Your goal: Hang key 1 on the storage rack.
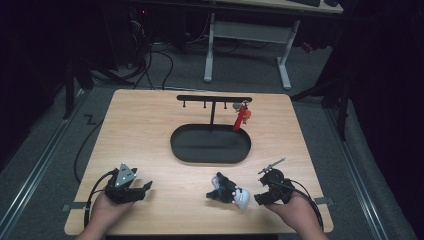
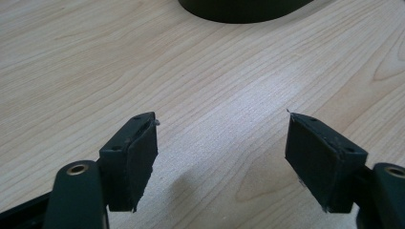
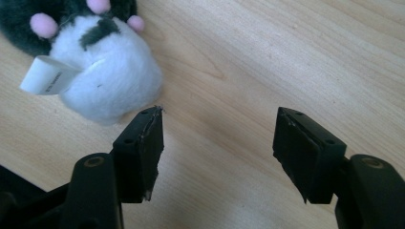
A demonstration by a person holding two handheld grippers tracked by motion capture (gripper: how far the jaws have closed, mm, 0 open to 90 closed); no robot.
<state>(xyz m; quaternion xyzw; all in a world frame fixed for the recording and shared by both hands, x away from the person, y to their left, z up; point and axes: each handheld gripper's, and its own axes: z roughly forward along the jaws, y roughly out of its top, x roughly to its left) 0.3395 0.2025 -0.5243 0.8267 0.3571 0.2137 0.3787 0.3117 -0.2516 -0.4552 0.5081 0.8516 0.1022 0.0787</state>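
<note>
A black-and-white plush toy (image 1: 229,191) with pink paws lies near the table's front edge; in the right gripper view the plush toy (image 3: 107,78) shows a white tag. My right gripper (image 1: 259,197) sits just right of it, held in a hand. The right gripper (image 3: 219,110) stands open over bare wood, the toy just outside its left jaw and not between the pads. My left gripper (image 1: 146,186) rests at the front left. The left gripper (image 2: 222,116) is open with nothing between its jaws.
A black oval tray (image 1: 184,150) lies mid-table; its edge (image 2: 243,12) shows ahead of the left gripper. Behind it a black hook stand (image 1: 214,99) carries a red charm (image 1: 241,116). A metal pin (image 1: 272,164) lies behind the right gripper.
</note>
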